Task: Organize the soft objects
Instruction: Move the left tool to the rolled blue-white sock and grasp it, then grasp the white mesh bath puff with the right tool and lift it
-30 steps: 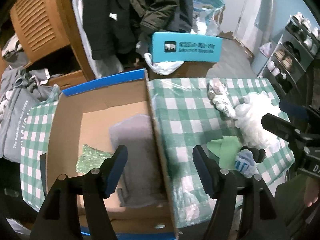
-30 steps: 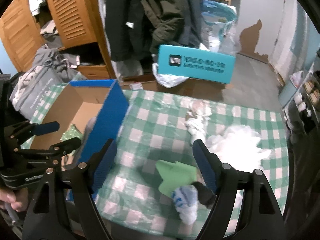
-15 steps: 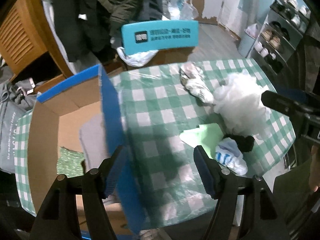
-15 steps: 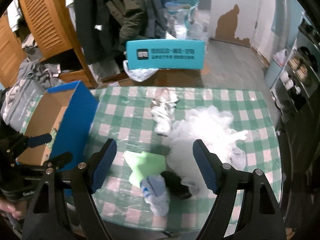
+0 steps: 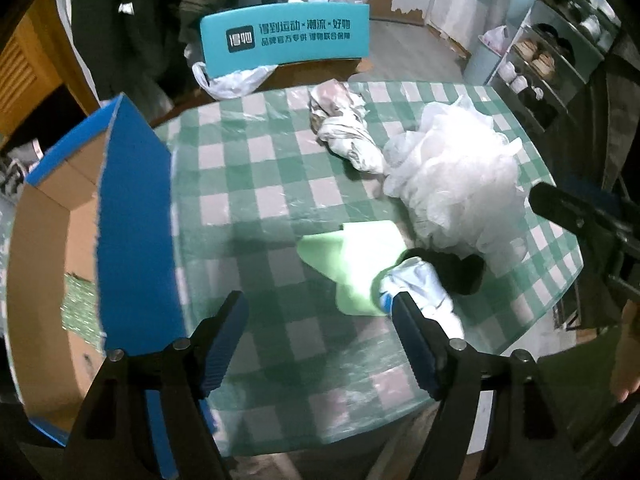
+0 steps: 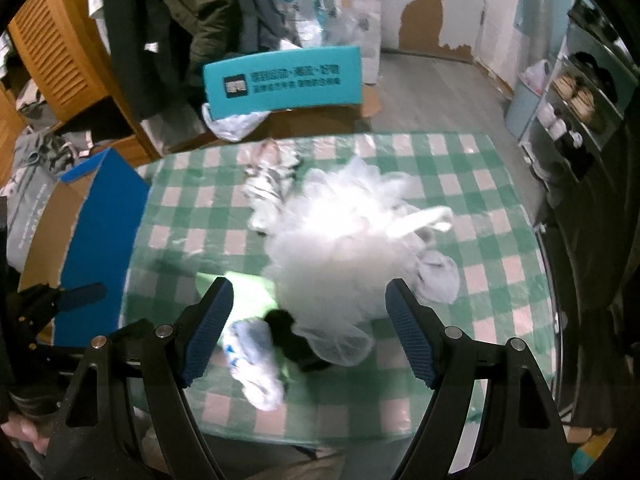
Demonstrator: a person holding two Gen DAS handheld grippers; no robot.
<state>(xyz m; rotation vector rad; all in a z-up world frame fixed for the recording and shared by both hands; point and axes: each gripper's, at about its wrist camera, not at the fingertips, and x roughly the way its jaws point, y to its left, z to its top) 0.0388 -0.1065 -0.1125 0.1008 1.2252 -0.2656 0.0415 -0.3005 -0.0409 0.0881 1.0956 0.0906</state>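
The room was cluttered: dark coats (image 5: 160, 12) hung at the back beside a louvred wooden cabinet (image 6: 52, 52), a teal printed box (image 5: 284, 36) stood beyond the far edge, and a shoe rack (image 5: 560, 56) lined the right wall. The bench (image 5: 256, 184) carried a green-and-white checked cloth under clear plastic. At its left end stood an open cardboard box with blue outer faces (image 5: 132, 216); a green speckled cloth (image 5: 78, 304) lay on the box floor. On the cloth, toward the right, lay a large white mesh bath pouf (image 5: 452, 184), with a crumpled white and grey printed garment (image 5: 344, 132) touching its far-left side. Nearer the front edge lay a flat light-green cloth (image 5: 360, 248), with a rolled white-and-blue sock (image 5: 416, 288) resting on its right corner and a black soft item (image 5: 460, 268) just beside the sock, against the pouf. The left tongs (image 5: 320, 340) were spread wide and held nothing, poised above the front edge of the bench with the sock just behind the right finger. The right tongs (image 6: 308, 332) were likewise spread and empty, hovering above the pouf (image 6: 340, 240), sock (image 6: 252, 352) and black item (image 6: 288, 332); that view was motion-blurred.
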